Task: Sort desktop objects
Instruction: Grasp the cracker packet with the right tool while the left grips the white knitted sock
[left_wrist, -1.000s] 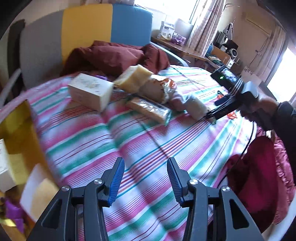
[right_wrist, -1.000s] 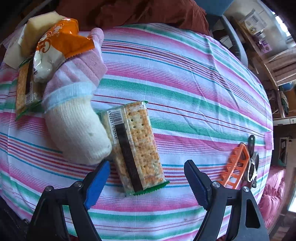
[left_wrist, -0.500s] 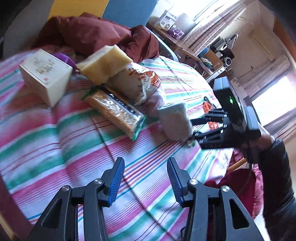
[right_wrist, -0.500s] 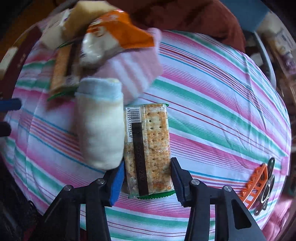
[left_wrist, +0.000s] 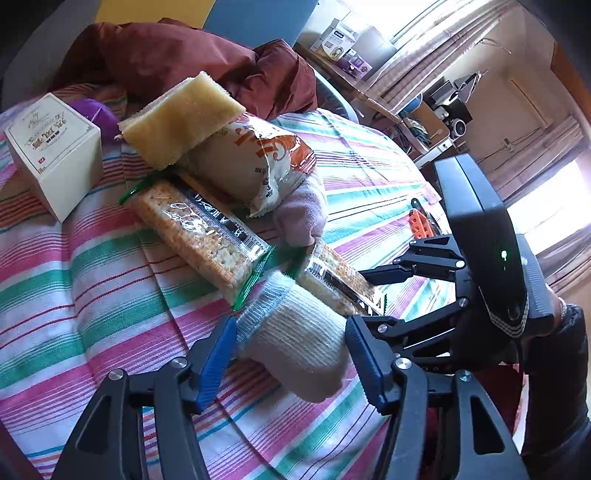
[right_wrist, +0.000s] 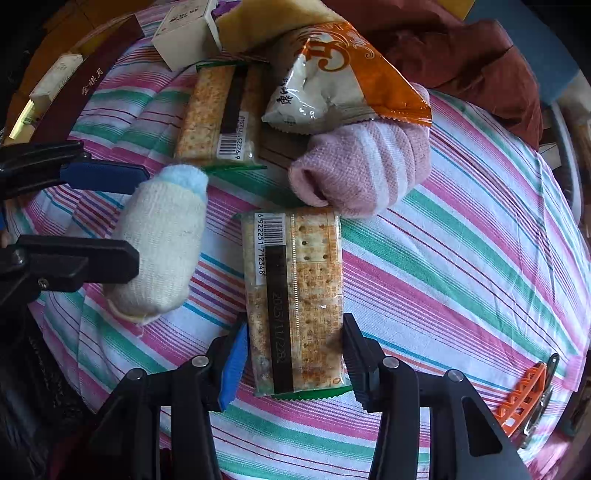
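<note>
On the striped counter (right_wrist: 461, 258), my left gripper (left_wrist: 291, 354) has its fingers apart around the cream sock (left_wrist: 295, 347). My right gripper (right_wrist: 291, 362) pinches the cracker pack (right_wrist: 295, 295). Both work close together; I judge they could collide, or crackers crush.

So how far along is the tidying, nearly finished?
Barely started. The right gripper is shut on a cracker pack; the left gripper brackets the cream sock, open. Left: pink sock, snack bag, second cracker pack, sponge, white box.
</note>
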